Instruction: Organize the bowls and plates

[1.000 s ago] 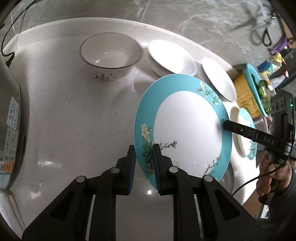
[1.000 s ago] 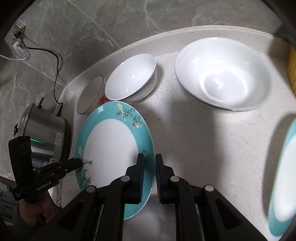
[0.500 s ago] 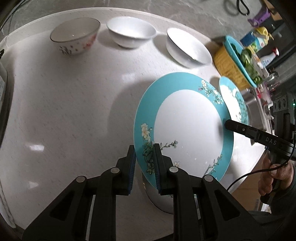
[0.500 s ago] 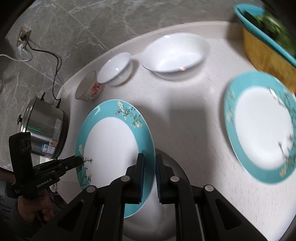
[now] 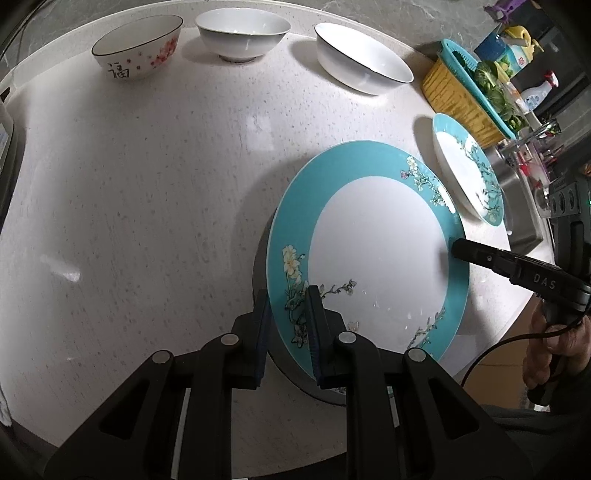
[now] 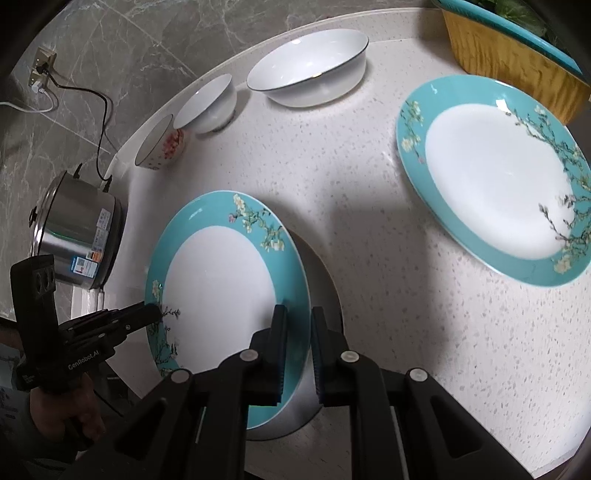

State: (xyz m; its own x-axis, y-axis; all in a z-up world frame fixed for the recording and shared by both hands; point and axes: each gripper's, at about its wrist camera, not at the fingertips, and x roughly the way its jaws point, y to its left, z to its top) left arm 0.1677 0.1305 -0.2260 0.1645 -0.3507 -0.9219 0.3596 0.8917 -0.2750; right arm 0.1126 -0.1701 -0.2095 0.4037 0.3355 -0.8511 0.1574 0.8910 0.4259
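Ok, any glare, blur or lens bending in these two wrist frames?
Left wrist view: sharp, bright glare patches on the speckled white countertop, its edge bowed by the fisheye. Right wrist view: the second teal-rimmed plate smears slightly along its right rim; the held teal-rimmed plate throws a broad shadow on the counter.

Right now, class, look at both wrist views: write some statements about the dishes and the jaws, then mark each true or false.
1. Both grippers clamp the same turquoise plate. True: the left gripper and right gripper hold opposite rims.
2. Three bowls line the far edge. True: the flowered bowl, small white bowl and wide white bowl.
3. The second turquoise plate is stacked under the held one. False: it lies apart on the counter.
4. The held plate carries food. False: it is bare.
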